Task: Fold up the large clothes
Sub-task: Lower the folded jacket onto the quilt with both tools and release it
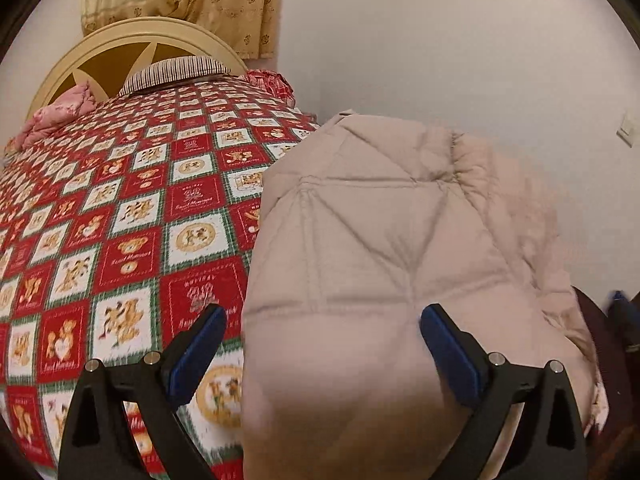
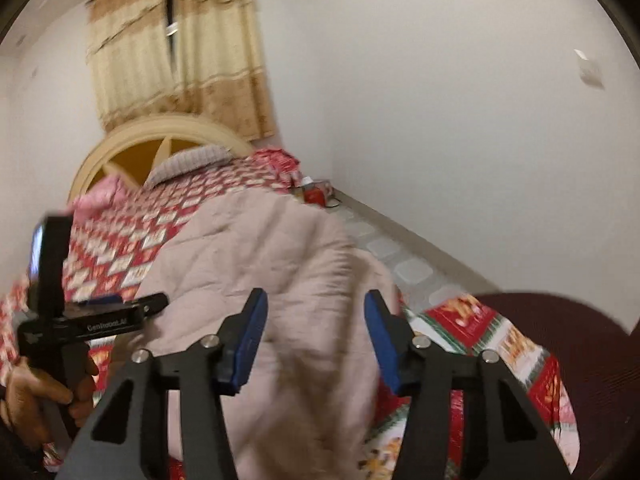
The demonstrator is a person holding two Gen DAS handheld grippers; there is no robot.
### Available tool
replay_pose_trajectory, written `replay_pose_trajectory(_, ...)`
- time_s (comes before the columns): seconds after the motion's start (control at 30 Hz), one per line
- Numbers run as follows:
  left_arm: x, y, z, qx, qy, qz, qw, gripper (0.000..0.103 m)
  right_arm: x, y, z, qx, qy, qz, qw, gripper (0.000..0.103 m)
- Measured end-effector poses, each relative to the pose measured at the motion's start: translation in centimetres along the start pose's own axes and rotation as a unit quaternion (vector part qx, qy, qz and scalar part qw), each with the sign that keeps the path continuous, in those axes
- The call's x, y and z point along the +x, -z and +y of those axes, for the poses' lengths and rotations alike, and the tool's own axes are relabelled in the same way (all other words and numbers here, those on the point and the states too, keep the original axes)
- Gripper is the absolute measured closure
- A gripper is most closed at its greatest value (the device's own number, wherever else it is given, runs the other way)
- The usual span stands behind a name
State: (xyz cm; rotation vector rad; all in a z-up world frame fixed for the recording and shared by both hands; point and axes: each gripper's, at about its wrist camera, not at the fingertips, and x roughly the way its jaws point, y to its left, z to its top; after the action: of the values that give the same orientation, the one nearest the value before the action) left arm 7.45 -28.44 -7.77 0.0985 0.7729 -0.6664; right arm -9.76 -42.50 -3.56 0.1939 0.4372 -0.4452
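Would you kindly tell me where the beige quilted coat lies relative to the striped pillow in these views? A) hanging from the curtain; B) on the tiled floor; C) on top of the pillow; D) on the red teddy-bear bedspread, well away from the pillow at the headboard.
D: the beige quilted coat rests on the red teddy-bear bedspread, while the striped pillow sits far off against the headboard.

**Quilted coat laid on bed**

A pale beige-pink padded coat point(image 1: 384, 248) with diamond stitching is spread along the right edge of the bed. Its puffy surface is creased and rumpled, and one bulging end is raised nearest the cameras.
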Motion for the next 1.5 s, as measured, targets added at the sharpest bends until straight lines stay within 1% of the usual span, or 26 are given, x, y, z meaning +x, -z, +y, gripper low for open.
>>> replay_pose_trajectory(0.07, -1.0, 0.4, -0.3, 0.001, 0.006, 0.002, 1.0000, 0.005, 1.8, 0.1, 1.1, -0.021, -0.006, 0.014, 1.000, 0.051)
replay_pose_trajectory(0.13, -1.5, 0.8, -0.9, 0.008, 0.006, 0.004, 0.9999, 0.005, 3.9, 0.6, 1.4, -0.026, -0.002, 0.031, 0.999, 0.051)
replay_pose_trajectory(0.23, -0.5, 1.2, -1.7, 0.027, 0.003, 0.019, 0.9994, 0.005, 7.0, 1.1, 0.2, 0.012, 0.003, 0.071, 0.997, 0.051)
replay_pose_trajectory(0.33, 1.3, 1.7, -1.7, 0.024, -0.001, 0.037, 0.9990, 0.005, 7.9, 1.6, -1.3, 0.040, -0.001, 0.096, 0.995, 0.049)
replay_pose_trajectory(0.43, 2.3, 1.7, -1.8, 0.023, -0.010, 0.046, 0.9986, 0.001, 8.9, 1.9, -1.6, 0.034, 0.001, 0.114, 0.993, 0.048)
replay_pose_trajectory(0.6, 3.8, 1.6, -2.5, 0.043, -0.028, 0.058, 0.9970, 0.001, 9.9, 2.3, -1.1, -0.002, 0.029, 0.120, 0.992, 0.048)
replay_pose_trajectory(0.87, 5.3, 1.7, -2.5, 0.049, -0.025, 0.075, 0.9957, 0.001, 10.3, 2.6, -1.2, -0.013, 0.047, 0.117, 0.992, 0.048)
replay_pose_trajectory(1.07, 4.0, 2.1, -2.0, 0.043, -0.010, 0.077, 0.9960, 0.001, 10.6, 2.1, 0.3, -0.019, 0.059, 0.127, 0.990, 0.046)
replay_pose_trajectory(1.2, 2.5, 2.3, -1.4, 0.023, 0.002, 0.082, 0.9964, 0.001, 9.4, 1.7, 0.2, -0.017, 0.064, 0.132, 0.989, 0.042)
replay_pose_trajectory(1.27, 1.6, 2.3, -1.5, 0.034, -0.002, 0.078, 0.9964, 0.001, 8.9, 1.6, 0.6, -0.006, 0.060, 0.129, 0.990, 0.040)
replay_pose_trajectory(1.37, 0.3, 2.3, -2.0, 0.064, -0.020, 0.062, 0.9959, 0.001, 6.5, 1.7, 0.8, 0.002, 0.052, 0.113, 0.992, 0.034)
replay_pose_trajectory(1.4, -0.1, 2.3, -2.2, 0.074, -0.027, 0.054, 0.9954, 0.001, 5.4, 1.8, 0.8, 0.001, 0.049, 0.105, 0.993, 0.030)
replay_pose_trajectory(1.43, -0.6, 2.5, -2.5, 0.084, -0.035, 0.046, 0.9948, 0.001, 4.6, 1.9, 0.8, 0.000, 0.047, 0.098, 0.994, 0.022)
replay_pose_trajectory(1.47, -0.9, 2.6, -2.5, 0.089, -0.038, 0.042, 0.9945, 0.001, 3.7, 2.1, 0.8, 0.000, 0.046, 0.091, 0.995, 0.017)
replay_pose_trajectory(1.5, -1.2, 2.8, -2.6, 0.093, -0.042, 0.037, 0.9941, 0.001, 2.9, 2.3, 0.6, 0.001, 0.047, 0.084, 0.995, 0.010)
